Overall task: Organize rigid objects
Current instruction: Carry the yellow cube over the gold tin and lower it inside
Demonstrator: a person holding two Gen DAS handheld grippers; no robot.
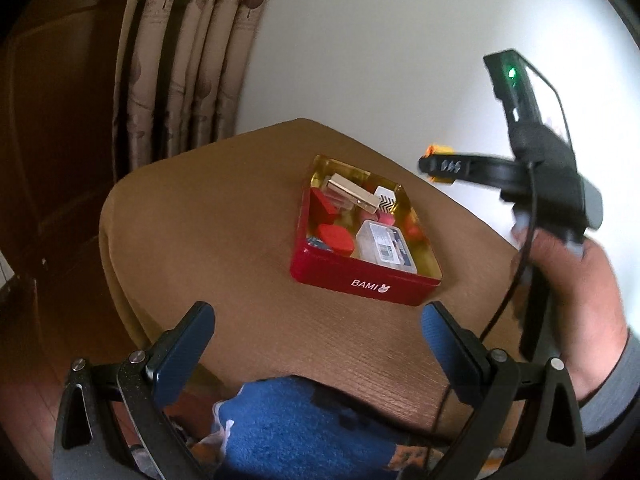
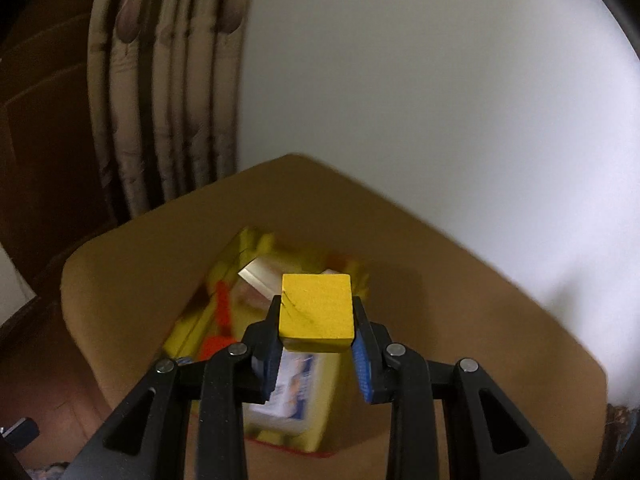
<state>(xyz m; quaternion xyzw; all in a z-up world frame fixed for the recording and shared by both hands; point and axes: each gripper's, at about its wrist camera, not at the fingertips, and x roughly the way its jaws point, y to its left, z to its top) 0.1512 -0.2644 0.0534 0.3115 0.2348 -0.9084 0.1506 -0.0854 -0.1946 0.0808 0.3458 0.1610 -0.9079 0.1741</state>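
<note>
A red tin marked BAMI (image 1: 362, 280) with a gold inside sits on the brown table (image 1: 224, 240). It holds several small items: a gold bar (image 1: 354, 196), red blocks (image 1: 334, 237), a clear plastic case (image 1: 386, 246). My left gripper (image 1: 318, 330) is open and empty, near the table's front edge, short of the tin. My right gripper (image 2: 316, 316) is shut on a yellow wooden block (image 2: 316, 306) and holds it in the air above the tin (image 2: 280, 360), which is blurred below it. In the left wrist view the right gripper (image 1: 436, 164) hovers to the right of the tin.
A patterned curtain (image 1: 180, 60) hangs behind the table on the left, beside a white wall (image 1: 400, 40). A dark wooden door (image 1: 52, 120) is at far left. A blue cloth (image 1: 296, 428) lies below the table's front edge. A cable (image 1: 516, 280) hangs from the right gripper.
</note>
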